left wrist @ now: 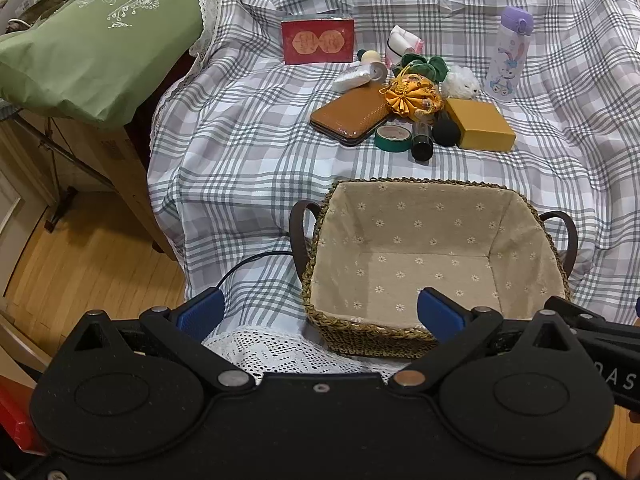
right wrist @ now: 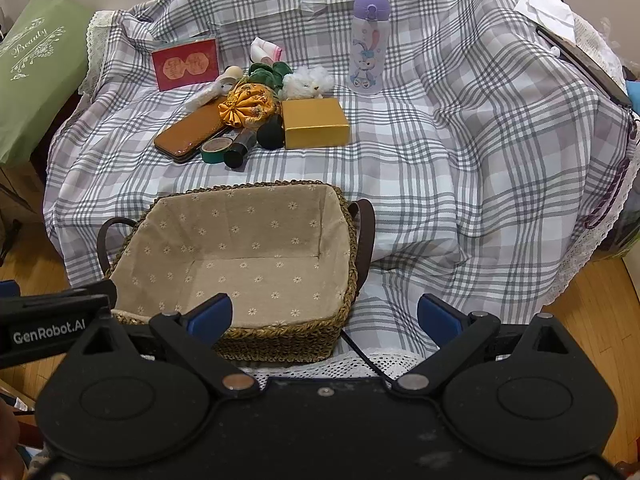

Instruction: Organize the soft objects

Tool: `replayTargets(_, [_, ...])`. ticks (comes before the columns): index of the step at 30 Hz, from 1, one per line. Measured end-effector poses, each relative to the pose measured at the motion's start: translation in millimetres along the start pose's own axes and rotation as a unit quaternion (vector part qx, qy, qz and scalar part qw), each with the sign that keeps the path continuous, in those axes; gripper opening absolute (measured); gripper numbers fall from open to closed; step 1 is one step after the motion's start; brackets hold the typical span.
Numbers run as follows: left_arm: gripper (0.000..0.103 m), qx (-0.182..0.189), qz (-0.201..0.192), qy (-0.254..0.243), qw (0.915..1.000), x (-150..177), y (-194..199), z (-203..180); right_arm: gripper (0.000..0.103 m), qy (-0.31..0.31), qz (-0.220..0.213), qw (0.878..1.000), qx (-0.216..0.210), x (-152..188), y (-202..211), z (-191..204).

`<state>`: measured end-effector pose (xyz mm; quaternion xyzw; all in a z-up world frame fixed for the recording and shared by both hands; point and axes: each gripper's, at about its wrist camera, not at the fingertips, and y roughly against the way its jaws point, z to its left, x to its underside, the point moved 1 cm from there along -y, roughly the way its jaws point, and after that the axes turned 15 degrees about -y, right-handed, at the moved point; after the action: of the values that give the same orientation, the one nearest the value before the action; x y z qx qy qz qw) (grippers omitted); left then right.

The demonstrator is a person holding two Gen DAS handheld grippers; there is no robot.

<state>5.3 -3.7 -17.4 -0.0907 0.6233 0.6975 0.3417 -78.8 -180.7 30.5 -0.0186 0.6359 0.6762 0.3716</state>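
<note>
The woven basket [left wrist: 436, 264] serves as the landmark: it sits on the checked cloth [left wrist: 248, 148] with its flower-print lining bare. Beyond the basket lies a cluster of things: an orange fabric pouch [left wrist: 414, 94], a white plush toy [left wrist: 462, 83], a green fabric piece [left wrist: 420, 65], a brown wallet [left wrist: 352, 114], a yellow box [left wrist: 480, 124], a roll of green tape [left wrist: 393, 138], a dark tube [left wrist: 422, 140] and a black sponge [left wrist: 445, 130]. Farther beyond it stand a red card [left wrist: 318, 41] and a lilac bottle [left wrist: 508, 54].

The left gripper [left wrist: 320, 314] hangs at the basket's near rim, jaws wide apart, holding nothing; one blue pad is over the lining, the other is over the cloth outside the basket. The right gripper [right wrist: 324, 316] is likewise spread and empty, at the basket's other near corner.

The left view alone shows the whole green pillow [left wrist: 100, 36] far to the side of the basket, wooden floor [left wrist: 80, 264] and boxes behind the pillow. The right view alone shows a white paper [right wrist: 546, 10] and a dark flat object [right wrist: 580, 64] at the cloth's far edge, and part of the left tool with its printed label.

The folded white item [right wrist: 266, 50] beyond the cluster is too small to identify. A black cable [right wrist: 360, 350] by the basket is cut off by the gripper body
</note>
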Motion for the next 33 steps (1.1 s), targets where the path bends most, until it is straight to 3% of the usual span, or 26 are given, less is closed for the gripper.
replayTargets(33, [0.1,0.007,0.008,0.004,0.9999,1.8,-2.1,2.3,0.1,-0.005,0.007,1.0,0.0,2.1,-2.0,-0.2])
